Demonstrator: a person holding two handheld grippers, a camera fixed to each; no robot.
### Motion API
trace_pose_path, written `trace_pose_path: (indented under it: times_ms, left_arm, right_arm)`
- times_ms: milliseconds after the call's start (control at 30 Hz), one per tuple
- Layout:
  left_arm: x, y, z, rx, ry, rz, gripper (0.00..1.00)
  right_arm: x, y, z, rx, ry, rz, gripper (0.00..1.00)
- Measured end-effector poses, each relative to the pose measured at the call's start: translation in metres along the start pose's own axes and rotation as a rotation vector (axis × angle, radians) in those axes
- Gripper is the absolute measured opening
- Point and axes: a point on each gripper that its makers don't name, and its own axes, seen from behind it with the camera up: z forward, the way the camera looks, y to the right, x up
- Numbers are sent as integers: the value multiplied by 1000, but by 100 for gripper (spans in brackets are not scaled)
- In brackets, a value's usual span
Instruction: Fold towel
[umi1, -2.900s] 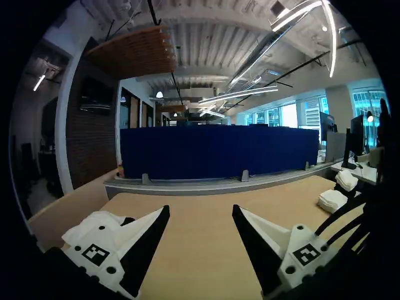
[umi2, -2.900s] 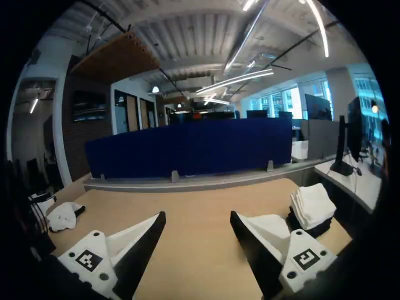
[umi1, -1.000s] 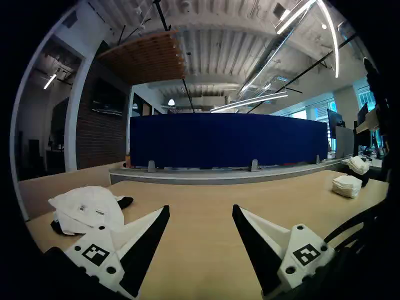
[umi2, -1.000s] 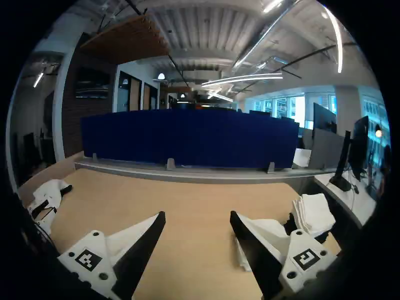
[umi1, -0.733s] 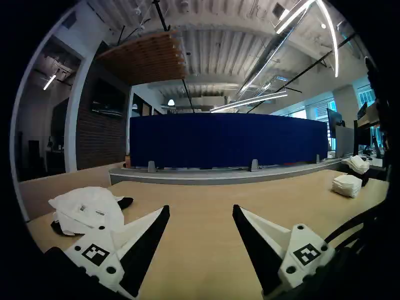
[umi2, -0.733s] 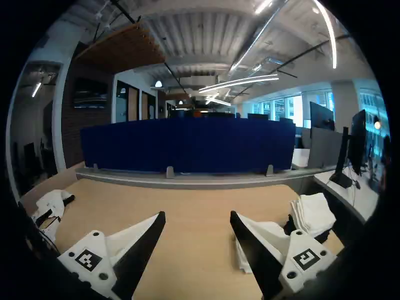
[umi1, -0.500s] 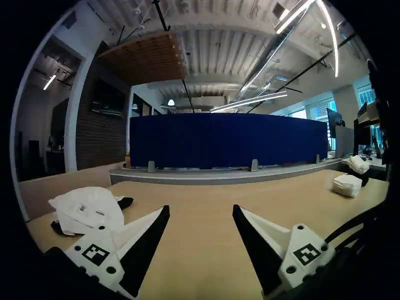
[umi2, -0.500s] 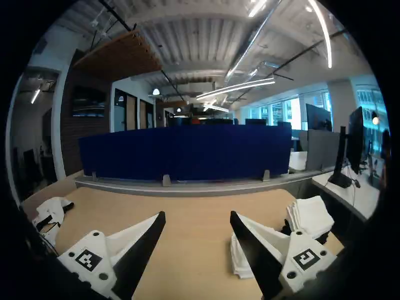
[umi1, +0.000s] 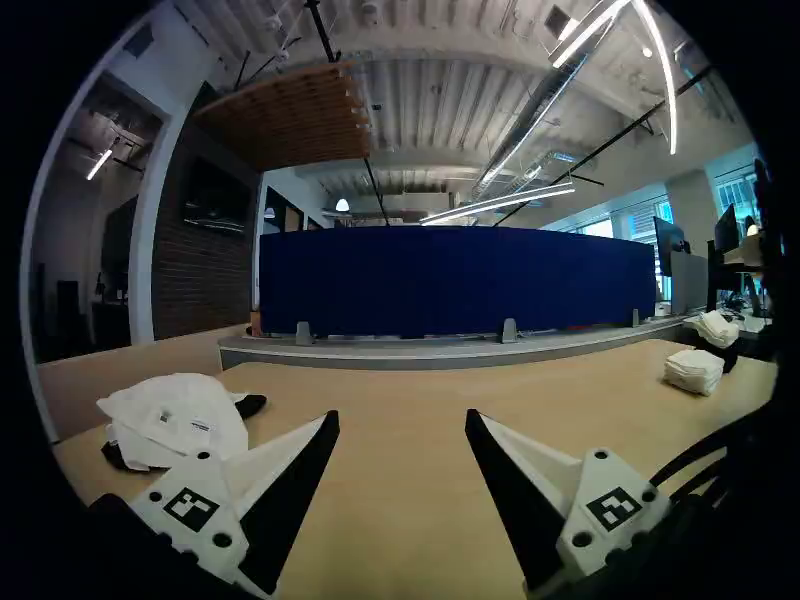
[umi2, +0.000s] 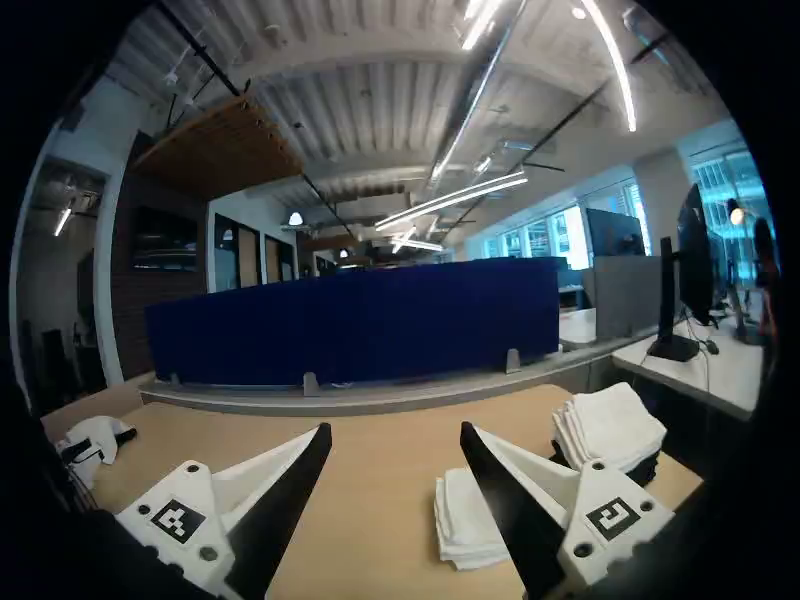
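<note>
Crumpled towel: the crumpled towel (umi1: 175, 420) lies in a white, unfolded heap on the table (umi1: 400, 400). In my left gripper view it sits ahead and to the left, near my left finger but not touching it.
Under it: a dark thing (umi1: 250, 404) pokes out at its edges; I cannot tell what it is.
Folded towel: a low folded towel (umi2: 460, 520) lies flat on the table in my right gripper view, just beside my right finger and partly hidden behind it.
Taller stack: a taller stack of folded towels (umi2: 610, 425) sits farther right, near the table's edge, on something black.
Left gripper: my left gripper (umi1: 400, 418) has its jaws spread wide, with nothing between them but bare tabletop.
Right gripper: my right gripper (umi2: 393, 428) is spread wide too, holding nothing and pointing across the table.
Spacing: the crumpled towel and the folded ones lie well apart, at opposite ends of the table.
Beyond the table: a blue divider (umi1: 450, 280) runs along the far edge.
Far right: a monitor (umi2: 690, 270) stands on the next desk.
</note>
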Motion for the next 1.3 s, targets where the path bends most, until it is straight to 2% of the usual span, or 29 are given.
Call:
trace_pose_path:
  times_ms: [300, 500, 700, 900, 1000, 1300]
  left_arm:
    - [0, 0, 0, 0, 0, 0, 94]
    - [0, 0, 0, 0, 0, 0, 94]
    - [0, 0, 0, 0, 0, 0, 94]
    - [0, 0, 0, 0, 0, 0, 95]
    - [0, 0, 0, 0, 0, 0, 95]
    - [1, 1, 0, 0, 0, 0, 95]
  right_arm:
    - [-34, 9, 1, -20, 20, 8, 100]
    - [-67, 9, 2, -20, 3, 9, 100]
    - [-92, 21, 4, -36, -1, 17, 100]
    - [-104, 29, 5, -43, 11, 44, 100]
    - [-104, 30, 3, -42, 19, 36, 100]
    - [-110, 16, 2, -17, 27, 29, 100]
